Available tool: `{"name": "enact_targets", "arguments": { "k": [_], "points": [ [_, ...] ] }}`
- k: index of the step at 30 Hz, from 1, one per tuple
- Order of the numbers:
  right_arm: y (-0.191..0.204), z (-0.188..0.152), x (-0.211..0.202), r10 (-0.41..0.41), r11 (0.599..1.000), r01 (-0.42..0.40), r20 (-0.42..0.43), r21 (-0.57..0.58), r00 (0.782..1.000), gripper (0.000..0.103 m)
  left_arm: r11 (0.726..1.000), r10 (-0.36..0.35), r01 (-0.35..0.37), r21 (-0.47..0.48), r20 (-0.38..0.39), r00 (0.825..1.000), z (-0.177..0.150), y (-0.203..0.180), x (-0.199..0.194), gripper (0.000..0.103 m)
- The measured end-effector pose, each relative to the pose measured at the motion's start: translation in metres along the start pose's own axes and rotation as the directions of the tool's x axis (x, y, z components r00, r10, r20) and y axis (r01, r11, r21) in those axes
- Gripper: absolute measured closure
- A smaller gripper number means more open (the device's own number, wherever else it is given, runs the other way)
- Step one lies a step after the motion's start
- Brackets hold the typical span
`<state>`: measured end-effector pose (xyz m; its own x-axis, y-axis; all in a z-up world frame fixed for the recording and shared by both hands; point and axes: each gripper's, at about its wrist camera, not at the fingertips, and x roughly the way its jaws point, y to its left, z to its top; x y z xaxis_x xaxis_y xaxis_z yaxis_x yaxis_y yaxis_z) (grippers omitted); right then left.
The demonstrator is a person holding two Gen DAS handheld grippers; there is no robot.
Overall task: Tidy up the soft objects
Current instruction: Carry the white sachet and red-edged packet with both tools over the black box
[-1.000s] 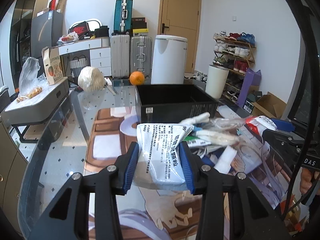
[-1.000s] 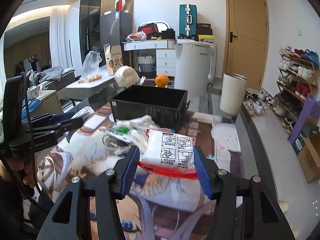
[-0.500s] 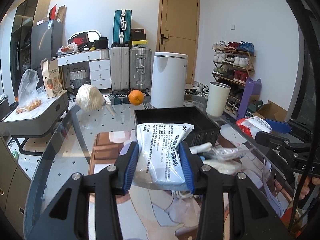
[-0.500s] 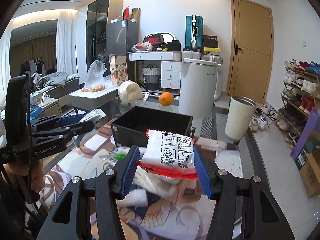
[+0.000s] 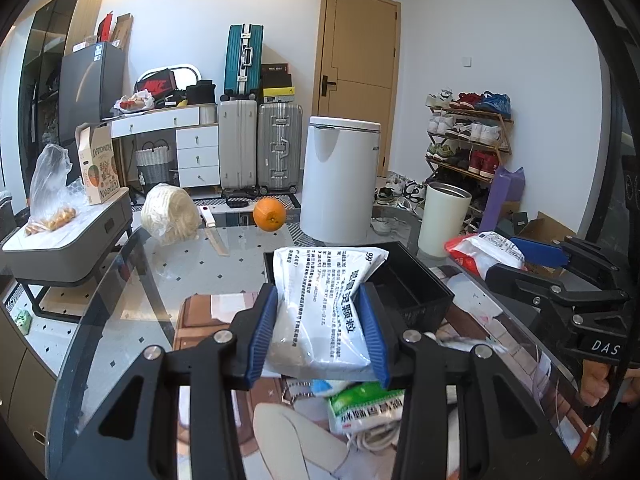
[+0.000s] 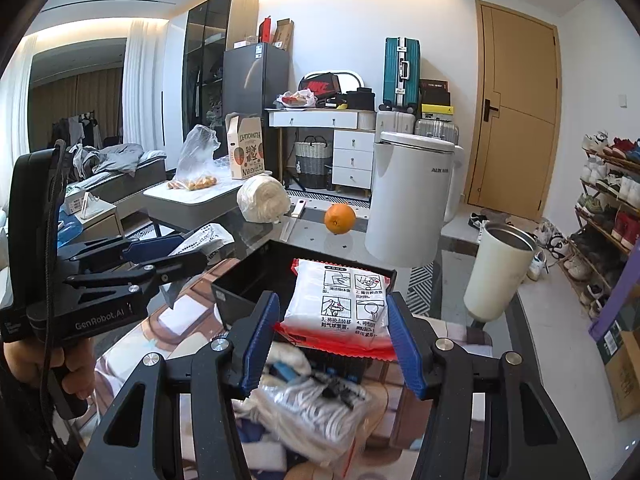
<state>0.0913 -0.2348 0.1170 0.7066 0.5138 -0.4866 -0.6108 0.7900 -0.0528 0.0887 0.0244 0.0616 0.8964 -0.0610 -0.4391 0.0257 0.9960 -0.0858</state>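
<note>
Left tongs: clamped on a white pouch with black print, held above the tabletop.
Right tongs: clamped on a white-and-red packet with printed diagrams.
Black bin: at 12 o'clock from both tongs, open-topped, on the tabletop.
Remaining soft objects: bagged items at 6 o'clock beneath the right tongs, probably cords and packets.
Orange: beyond the bin, at 11 o'clock.
</note>
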Motion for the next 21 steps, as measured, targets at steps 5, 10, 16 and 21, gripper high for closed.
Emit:
{"name": "enact_targets", "arguments": {
  "k": [5, 10, 16, 21],
  "points": [
    [-0.003, 0.008, 0.016, 0.007, 1.000, -0.007, -0.011, -0.016, 1.000, 0.047, 1.000, -0.008, 0.008, -0.011, -0.009, 1.000, 0.006, 0.003, 0.014, 0.063],
    [-0.007, 0.015, 0.036, 0.015, 0.999, -0.016, -0.035, -0.029, 0.999, 0.047, 1.000, -0.008, 0.008, 0.000, -0.016, 1.000, 0.010, 0.001, 0.029, 0.063],
    [-0.009, 0.014, 0.060, 0.020, 0.999, -0.023, -0.070, -0.043, 0.997, 0.047, 1.000, 0.001, 0.000, 0.017, -0.038, 0.999, 0.015, 0.002, 0.049, 0.063],
    [-0.013, 0.014, 0.079, 0.027, 0.998, -0.032, -0.096, -0.051, 0.995, 0.047, 1.000, -0.002, 0.003, 0.028, -0.046, 0.999, 0.017, 0.002, 0.062, 0.063]
  ]
}}
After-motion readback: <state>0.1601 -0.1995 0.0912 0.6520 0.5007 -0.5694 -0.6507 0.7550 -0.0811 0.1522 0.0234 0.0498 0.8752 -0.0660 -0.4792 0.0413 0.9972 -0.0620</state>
